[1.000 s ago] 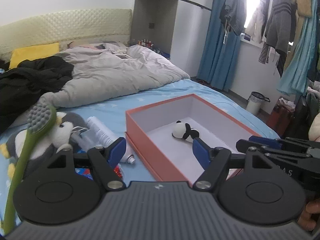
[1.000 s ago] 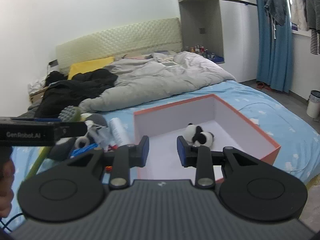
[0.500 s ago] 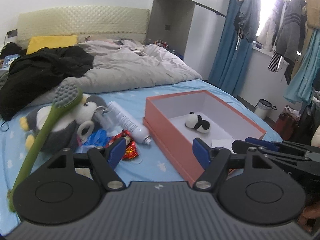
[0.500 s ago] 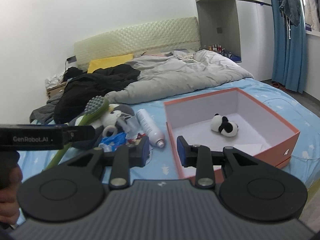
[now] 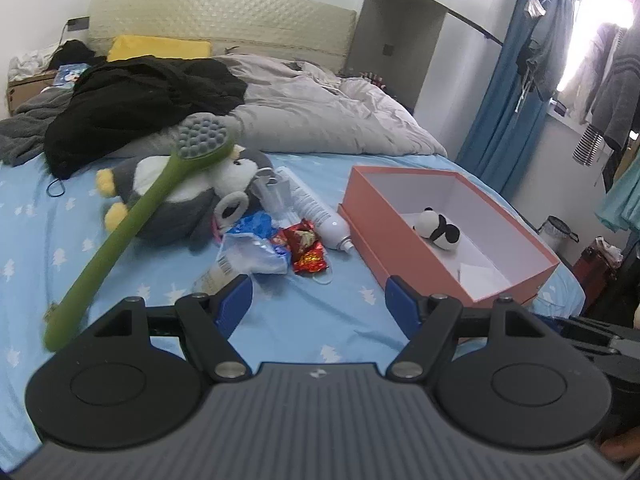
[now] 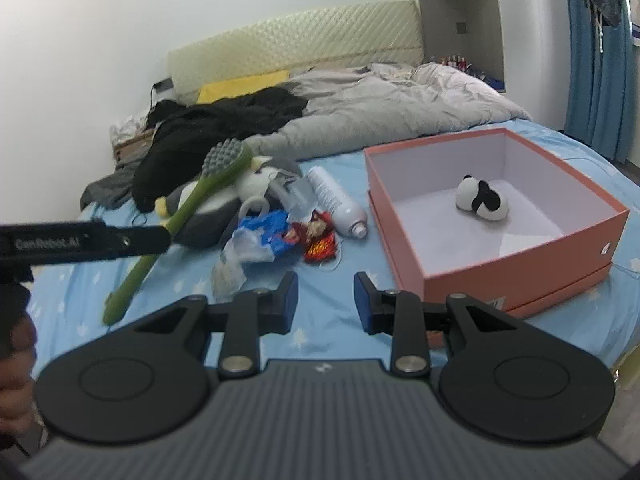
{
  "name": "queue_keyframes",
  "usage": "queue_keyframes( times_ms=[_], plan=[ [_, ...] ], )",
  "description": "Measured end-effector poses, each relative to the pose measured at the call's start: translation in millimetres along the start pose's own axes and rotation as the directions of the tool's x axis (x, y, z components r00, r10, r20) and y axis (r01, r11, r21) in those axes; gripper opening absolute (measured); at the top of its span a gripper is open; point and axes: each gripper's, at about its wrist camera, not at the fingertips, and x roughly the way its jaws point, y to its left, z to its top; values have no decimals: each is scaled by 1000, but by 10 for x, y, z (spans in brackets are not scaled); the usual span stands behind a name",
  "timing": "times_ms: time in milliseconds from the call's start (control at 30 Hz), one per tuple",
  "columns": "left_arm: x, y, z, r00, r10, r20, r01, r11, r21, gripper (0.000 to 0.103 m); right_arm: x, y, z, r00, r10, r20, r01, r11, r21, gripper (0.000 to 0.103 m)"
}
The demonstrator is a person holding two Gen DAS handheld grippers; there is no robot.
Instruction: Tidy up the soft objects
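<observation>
Penguin plush (image 5: 176, 200) is lying on the bed (image 5: 48, 248) at ten o'clock of the pink box (image 5: 404, 236), where a panda toy (image 5: 438, 230) is already sitting. Left gripper (image 5: 318, 300) is hovering wide-spread, right gripper (image 6: 325, 298) narrowly parted, both empty. Judging: approach underway; next, clearing the green brush (image 5: 132, 224) off the plush.

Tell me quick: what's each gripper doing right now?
Left gripper: open wide, holding nothing.
Right gripper: open, narrower gap, nothing between its fingers.
</observation>
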Motion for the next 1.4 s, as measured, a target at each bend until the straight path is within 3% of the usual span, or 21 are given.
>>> queue_keyframes(
  times_ms=[333, 533, 1033, 1167, 1400],
  plan=[
    [-185, 190, -271, 999, 41, -18, -43, 996, -77, 78, -56, 107, -107, 998, 11, -58, -10, 1000, 28, 34],
    [-81, 334, -428, 997, 67, -47, -73, 988, -136, 78, 73, 161, -184, 994, 30, -100, -29, 999, 17, 34],
    [917, 643, -435, 989, 107, -107, -126, 974, -188, 78, 894, 161, -97, 990, 18, -137, -23, 999, -35, 34],
    [1205, 844, -437, 985, 124, -118, -148, 962, -228, 83, 1213, 192, -104, 991, 22, -135, -31, 997, -64, 50],
    [1640, 1098, -459, 986, 95, -140, -135, 942, -308, 86, 1789, 244, -101, 991, 5, -133, -23, 991, -132, 50]
  ],
)
